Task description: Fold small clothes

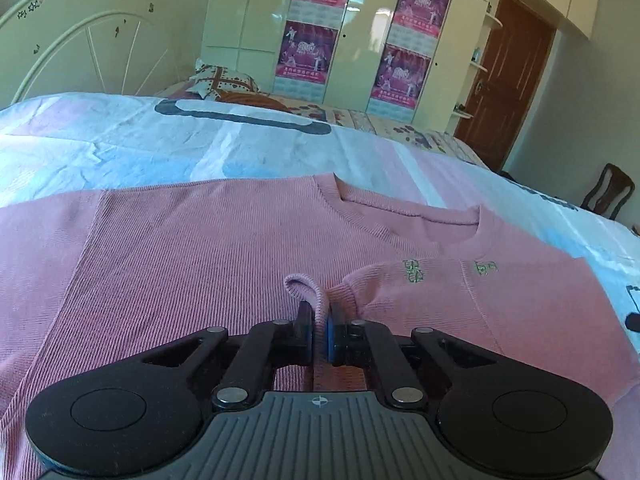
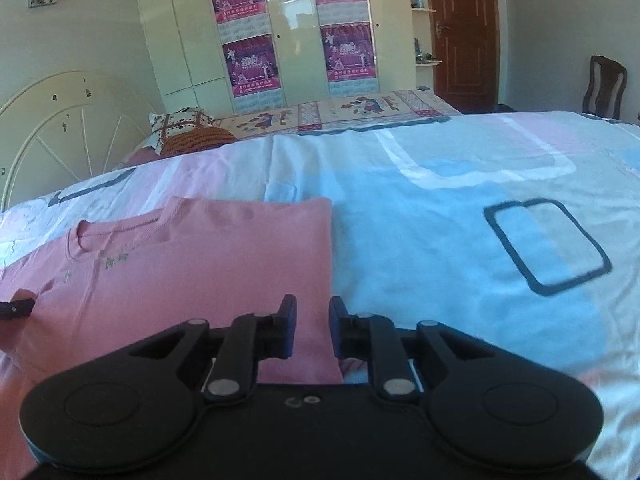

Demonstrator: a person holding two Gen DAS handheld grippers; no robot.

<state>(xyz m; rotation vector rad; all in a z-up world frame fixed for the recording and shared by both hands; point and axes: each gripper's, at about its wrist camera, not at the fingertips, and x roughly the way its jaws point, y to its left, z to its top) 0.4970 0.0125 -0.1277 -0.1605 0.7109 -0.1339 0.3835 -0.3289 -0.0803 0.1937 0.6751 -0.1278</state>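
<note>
Lying flat on the bed, front side up: a pink ribbed knit top [image 1: 200,248] with a round neckline [image 1: 404,208] and small green embroidery [image 1: 414,272] below the collar. Folded inward across the chest from the right: one sleeve, its cuff end [image 1: 304,284] standing up in a small loop. Pinched on that cuff: the left gripper [image 1: 320,336], black with blue pads, fingers [image 1: 305,332] clenched tight with the ribbed cloth running up between them. Spread wide to either side of those fingers and beneath them: the rest of the pink body, smooth and close under the tool.

Seen from the right wrist: the same top [image 2: 208,264] with a straight folded edge down its right side, reaching right under the right gripper [image 2: 313,328]. Parted a little, with a narrow gap and nothing clasped between: the right fingers [image 2: 289,320], hanging just over that folded edge, one above the pink cloth, the other above the sheet. Poking in at the far left of that view: a dark tip of the other tool.

Beneath everything: a wrinkled bedsheet [image 2: 420,240] in pale blue, pink and white with dark grey rounded outlines. Beyond: a cream arched headboard [image 1: 80,40], a patterned pillow [image 2: 180,124], a pale wardrobe with purple posters [image 2: 248,60], a brown door [image 2: 464,28] and a dark wooden chair [image 2: 604,84].
</note>
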